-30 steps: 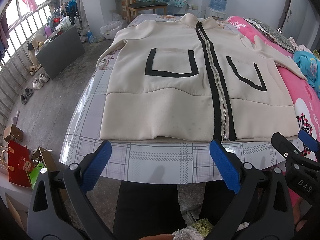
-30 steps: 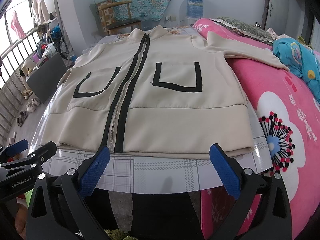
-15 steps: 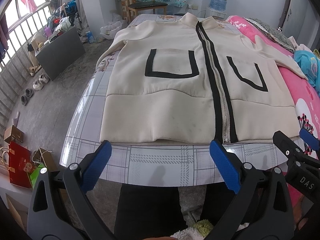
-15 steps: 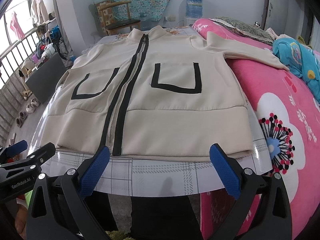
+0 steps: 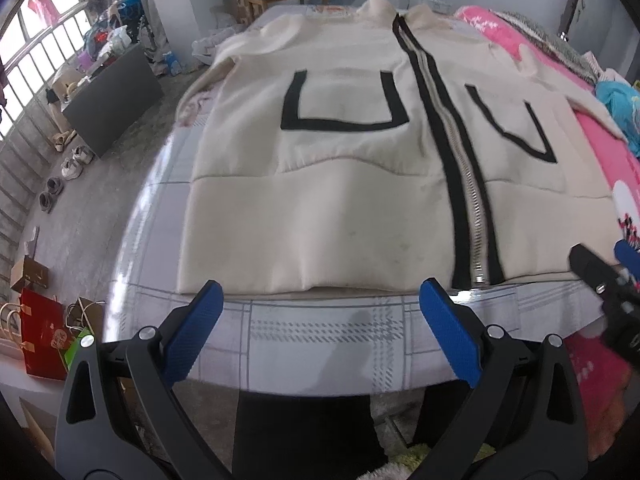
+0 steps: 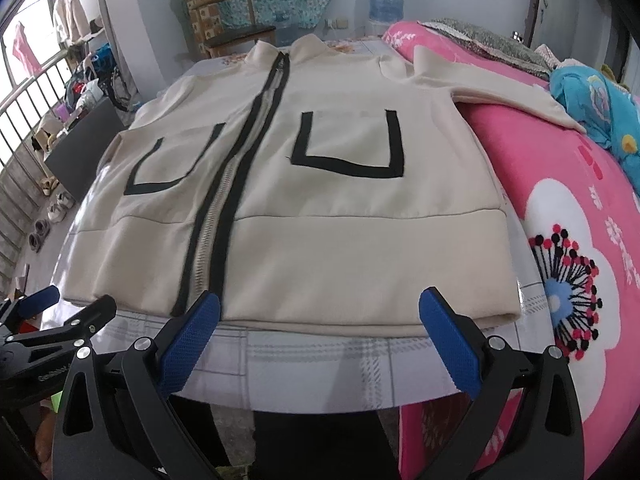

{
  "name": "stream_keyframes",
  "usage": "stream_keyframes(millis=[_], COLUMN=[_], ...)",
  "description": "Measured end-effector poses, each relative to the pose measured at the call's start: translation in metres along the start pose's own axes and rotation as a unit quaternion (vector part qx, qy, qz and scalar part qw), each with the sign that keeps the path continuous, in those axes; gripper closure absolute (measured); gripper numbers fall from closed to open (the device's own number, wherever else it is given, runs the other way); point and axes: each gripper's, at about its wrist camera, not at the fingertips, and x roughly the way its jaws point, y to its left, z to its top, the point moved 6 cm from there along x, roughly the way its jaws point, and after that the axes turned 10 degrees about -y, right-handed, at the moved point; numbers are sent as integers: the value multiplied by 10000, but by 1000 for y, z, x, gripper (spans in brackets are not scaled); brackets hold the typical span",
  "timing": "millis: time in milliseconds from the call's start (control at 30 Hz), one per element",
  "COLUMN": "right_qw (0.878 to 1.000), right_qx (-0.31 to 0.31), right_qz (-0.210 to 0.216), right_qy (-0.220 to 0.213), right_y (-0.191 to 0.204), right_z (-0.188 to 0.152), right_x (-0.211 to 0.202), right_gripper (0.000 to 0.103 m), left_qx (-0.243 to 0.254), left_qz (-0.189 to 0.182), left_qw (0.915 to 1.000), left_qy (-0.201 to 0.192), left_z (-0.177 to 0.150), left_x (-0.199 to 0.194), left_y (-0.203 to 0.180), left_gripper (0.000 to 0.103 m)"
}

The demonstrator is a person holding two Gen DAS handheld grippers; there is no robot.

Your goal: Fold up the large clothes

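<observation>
Change since a second ago: both grippers have advanced toward the jacket's (image 5: 320, 200) near hem, which now fills more of each view. Left gripper (image 5: 320, 312): jaws spread wide, empty, hovering just short of the hem. Right gripper (image 6: 320, 312): jaws spread, empty, at the hem beside the zipper (image 6: 216, 208). Jacket: cream, zipped, flat and unfolded on the tabletop (image 5: 320, 336), one sleeve (image 6: 500, 88) trailing onto the pink bed (image 6: 580, 208). Assessment: approach under way; hem grasp likely next, no fold begun.
</observation>
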Motion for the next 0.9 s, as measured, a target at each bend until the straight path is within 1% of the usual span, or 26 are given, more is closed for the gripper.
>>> stream_keyframes(millis=[67,133,200,267,367,433,467,500,567,600,700,733,767,800,833,867,900], right_qw=[10000,9998,9994,9987,9970,9958,9951,9946,9930,9929,9927,9934,9940,9946,9952,9957,9962], right_qx=[56,106,211,307,527,696,796,878,1025,1035,1042,959,859,763,656,567,479], right_qz=[-54,-172,-274,-407,-568,-588,-580,-552,-564,-573,-560,-598,-643,-673,-688,-695,-696], right_qy=[51,65,63,39,30,59,77,97,146,156,225,210,209,205,212,222,232], right_y=[-9,-22,-41,-58,-88,-104,-112,-117,-129,-132,-140,-140,-138,-137,-134,-132,-130], right_z=[1,2,4,5,7,8,8,8,8,6,3,4,3,3,3,2,1], right_x=[6,10,11,11,14,18,20,22,27,27,33,33,32,31,31,30,29], right_gripper=[6,6,6,6,6,6,6,7,13,16,26,28,35,40,44,50,55], left_qx=[33,-14,-237,-468,-632,-781,-820,-811,-759,-821,-1031,-1036,-1014,-1000,-967,-931,-880], left_qz=[-73,-339,-709,-920,-791,-696,-543,-390,45,129,204,236,276,269,328,363,347], left_qw=[10000,9994,9970,9940,9942,9935,9937,9942,9950,9941,9921,9920,9925,9932,9933,9935,9941], left_qy=[10,-63,-208,-365,-350,-446,-541,-587,-650,-696,-693,-680,-619,-524,-533,-551,-540], left_z=[-2,-2,-2,1,6,11,14,16,20,22,22,21,20,19,19,20,21], left_x=[8,12,12,10,13,14,15,16,22,24,33,35,40,45,46,47,47], left_y=[2,5,15,26,47,64,74,81,98,106,123,126,128,129,129,129,126], left_gripper=[8,8,8,8,8,8,8,8,8,8,9,11,26,35,35,37,42])
